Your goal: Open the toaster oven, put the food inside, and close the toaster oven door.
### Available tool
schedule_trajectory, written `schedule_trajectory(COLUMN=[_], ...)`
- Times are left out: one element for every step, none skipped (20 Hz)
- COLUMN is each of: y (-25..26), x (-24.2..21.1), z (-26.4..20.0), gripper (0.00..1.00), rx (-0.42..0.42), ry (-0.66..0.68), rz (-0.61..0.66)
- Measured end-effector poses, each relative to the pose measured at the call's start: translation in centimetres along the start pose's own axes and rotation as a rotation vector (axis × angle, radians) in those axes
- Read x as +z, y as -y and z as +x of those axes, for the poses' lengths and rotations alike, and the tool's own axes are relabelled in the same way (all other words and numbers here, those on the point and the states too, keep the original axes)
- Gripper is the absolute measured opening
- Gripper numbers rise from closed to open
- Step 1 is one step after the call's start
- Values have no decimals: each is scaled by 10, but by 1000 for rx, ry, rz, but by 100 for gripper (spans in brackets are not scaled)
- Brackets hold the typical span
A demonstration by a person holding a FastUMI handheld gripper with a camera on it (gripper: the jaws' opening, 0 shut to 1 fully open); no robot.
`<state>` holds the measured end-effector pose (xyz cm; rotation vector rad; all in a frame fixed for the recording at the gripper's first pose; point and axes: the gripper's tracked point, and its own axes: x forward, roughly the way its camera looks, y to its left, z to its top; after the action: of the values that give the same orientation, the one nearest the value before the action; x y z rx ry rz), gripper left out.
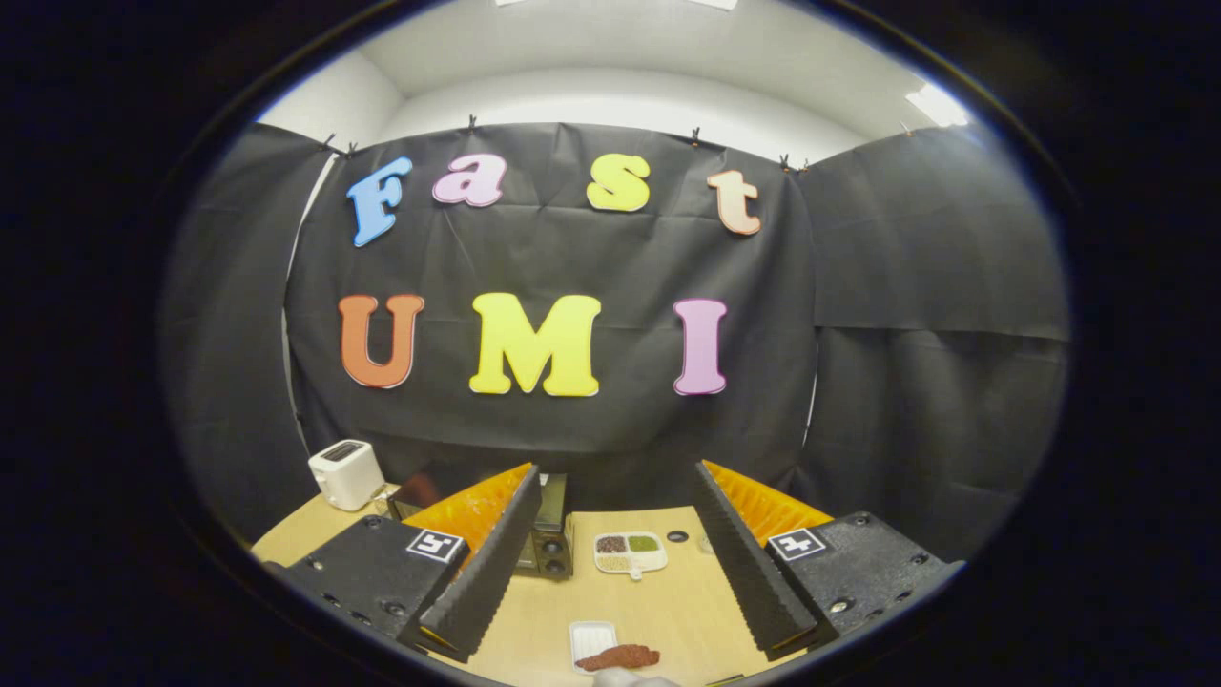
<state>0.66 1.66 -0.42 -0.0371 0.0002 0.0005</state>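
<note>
My gripper (615, 491) is open, its two fingers spread wide above a light wooden table (682, 601) with nothing between them. The toaster oven (551, 539), a dark box with knobs on its right side, stands at the back of the table, mostly hidden behind the left finger (491, 563). Whether its door is open or shut I cannot tell. The food, a reddish-brown piece (620, 656), lies near the table's front edge beside a small white tray (591, 637), below and between the fingers.
A white pop-up toaster (346, 473) stands at the back left of the table. A white divided dish (630, 551) with brown, green and pale fillings sits right of the oven. A small dark round thing (677, 536) lies beyond it. Black cloth walls the booth.
</note>
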Motion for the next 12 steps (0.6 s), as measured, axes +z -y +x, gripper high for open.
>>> schedule_trajectory(y=[-3,-7,-11,-14,-18,-25,-37,-51,-62,-76,-90,-105], x=[-1,-3,-6,-9,-13,-18,-26,-32,-39,-44,-52,-59], z=[2,5,10,15,21,28,37,45,55,64,75,85], gripper=[100,100,100,100,100,100,100,100,100,100,100,100], rx=[2,2,-2,-13,-24,-29,-21,-6,8,24,38,58], ry=[1,0,0,-4,-9,-19,-31,-40,-50,-54,-61,-66], rz=[-2,-3,-4,-4,0,10,20,26,26,19,8,2])
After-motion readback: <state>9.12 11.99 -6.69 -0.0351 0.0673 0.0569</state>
